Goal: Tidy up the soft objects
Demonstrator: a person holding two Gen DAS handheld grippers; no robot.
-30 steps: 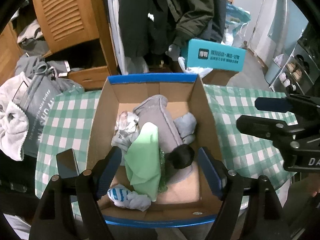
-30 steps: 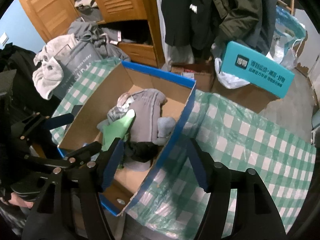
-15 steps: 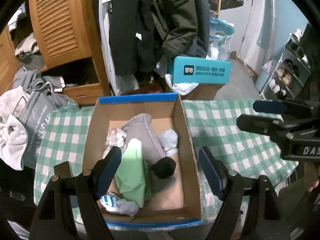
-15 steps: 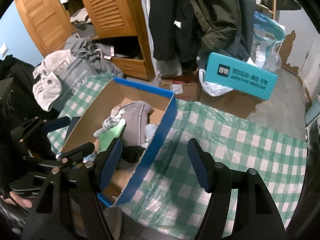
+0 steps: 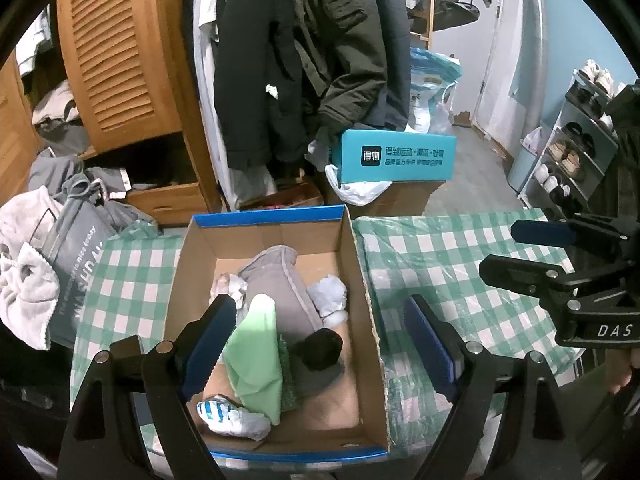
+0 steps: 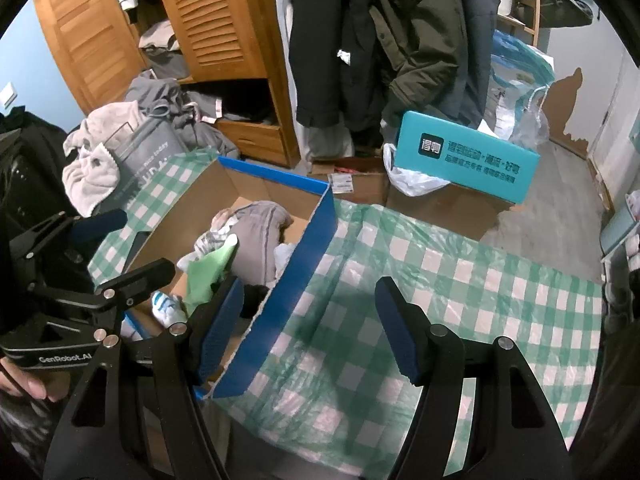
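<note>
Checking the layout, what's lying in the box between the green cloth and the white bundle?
In the left wrist view, the grey garment lies between the green cloth and the white bundle, inside the cardboard box.

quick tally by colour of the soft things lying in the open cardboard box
In the cardboard box, as far as the views show:
grey: 1, the grey garment
green: 1, the green cloth
black: 1, the black bundle
pale white: 2, the white bundle and the crumpled white piece
blue-and-white striped: 1, the striped sock
Total: 6
</note>
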